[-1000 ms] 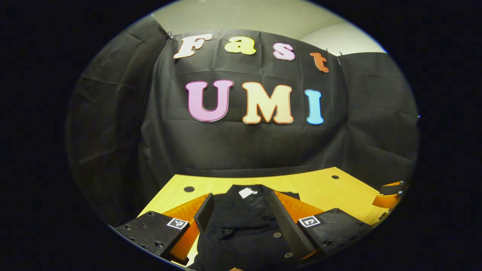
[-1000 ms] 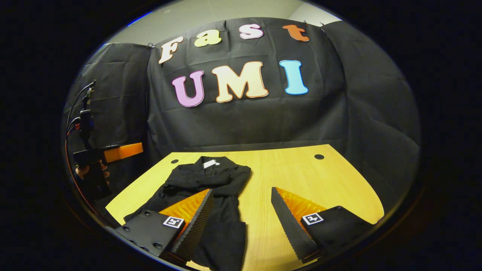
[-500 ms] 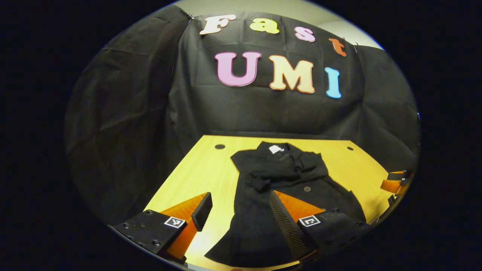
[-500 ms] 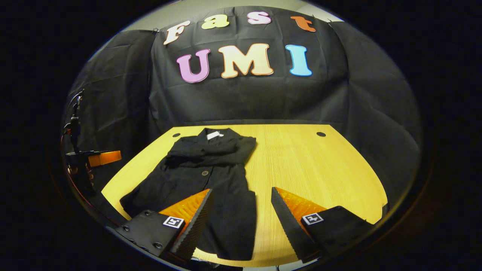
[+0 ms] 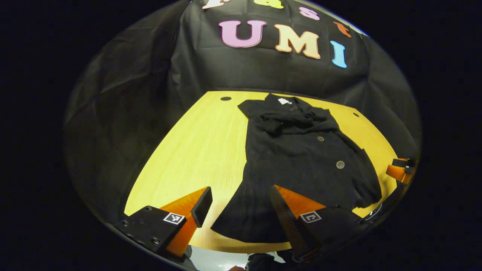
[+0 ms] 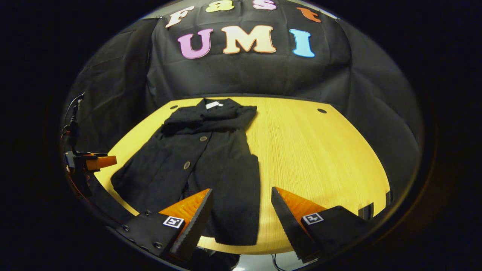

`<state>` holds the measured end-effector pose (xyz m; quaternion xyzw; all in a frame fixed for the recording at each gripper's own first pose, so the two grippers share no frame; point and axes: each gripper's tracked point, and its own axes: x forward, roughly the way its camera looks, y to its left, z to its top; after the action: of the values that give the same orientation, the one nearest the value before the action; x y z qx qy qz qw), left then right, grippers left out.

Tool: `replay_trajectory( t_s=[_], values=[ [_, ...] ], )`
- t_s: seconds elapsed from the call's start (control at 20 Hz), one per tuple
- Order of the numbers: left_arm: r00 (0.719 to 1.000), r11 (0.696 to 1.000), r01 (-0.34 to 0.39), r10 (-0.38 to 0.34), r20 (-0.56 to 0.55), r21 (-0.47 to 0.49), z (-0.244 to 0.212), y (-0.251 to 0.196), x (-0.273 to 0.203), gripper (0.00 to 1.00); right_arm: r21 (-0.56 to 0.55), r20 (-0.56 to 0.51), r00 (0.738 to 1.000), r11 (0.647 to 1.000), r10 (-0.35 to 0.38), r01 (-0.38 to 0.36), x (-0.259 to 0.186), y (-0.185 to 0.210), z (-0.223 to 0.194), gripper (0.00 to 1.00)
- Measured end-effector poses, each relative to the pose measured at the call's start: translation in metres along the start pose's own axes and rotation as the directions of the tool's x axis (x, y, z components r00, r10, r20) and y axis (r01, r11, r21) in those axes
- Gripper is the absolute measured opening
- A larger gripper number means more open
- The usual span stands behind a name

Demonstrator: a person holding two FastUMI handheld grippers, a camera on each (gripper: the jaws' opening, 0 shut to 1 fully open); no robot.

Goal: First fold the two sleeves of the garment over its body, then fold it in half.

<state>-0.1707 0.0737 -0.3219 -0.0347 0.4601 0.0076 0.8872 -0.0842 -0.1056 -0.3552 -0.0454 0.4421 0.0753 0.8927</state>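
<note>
A black buttoned garment (image 5: 301,158) lies flat on the yellow wooden table (image 5: 196,150), collar and white tag toward the far wall, both sleeves folded across its chest. My left gripper (image 5: 241,205) hangs open above the near hem, nothing between its fingers. In the right gripper view the same garment (image 6: 203,162) lies left of centre on the table (image 6: 312,150). My right gripper (image 6: 241,209) is open over the hem's right corner, holding nothing. The other gripper (image 6: 90,162) shows far off at the left edge.
Black cloth walls close the booth behind and beside the table. Small round holes (image 6: 321,110) sit near the table's far corners. Bare wood spreads right of the garment in the right gripper view. The table's near edge (image 6: 263,251) lies just under both grippers.
Both grippers have pulled back toward the near edge and risen, tilting down; the whole garment down to its hem has come into sight. Both stayed open.
</note>
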Motion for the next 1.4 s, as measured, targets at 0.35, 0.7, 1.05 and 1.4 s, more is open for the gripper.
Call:
replay_trajectory(
  t_s=[0.35,0.7,1.05,1.4],
  values=[
    [0.995,0.998,0.051,-0.053,-0.088,-0.023,-0.044,-0.002,0.013,0.95,0.015,-0.111,0.993,0.998,-0.051,0.053,0.014,0.004,-0.048,0.98],
    [0.995,0.994,0.064,-0.056,-0.087,0.090,-0.053,0.001,0.017,0.95,0.057,-0.178,0.983,0.996,-0.054,0.065,0.020,0.012,-0.073,0.97],
    [0.996,0.996,0.067,-0.063,-0.067,0.060,-0.053,-0.019,0.019,0.61,0.008,-0.176,0.981,0.997,0.078,-0.078,0.030,0.033,-0.069,0.45],
    [0.997,0.998,0.054,-0.056,-0.061,-0.039,-0.054,-0.029,0.017,0.00,0.076,-0.191,0.971,0.989,0.141,-0.129,0.028,0.033,-0.065,0.03]
  ],
)
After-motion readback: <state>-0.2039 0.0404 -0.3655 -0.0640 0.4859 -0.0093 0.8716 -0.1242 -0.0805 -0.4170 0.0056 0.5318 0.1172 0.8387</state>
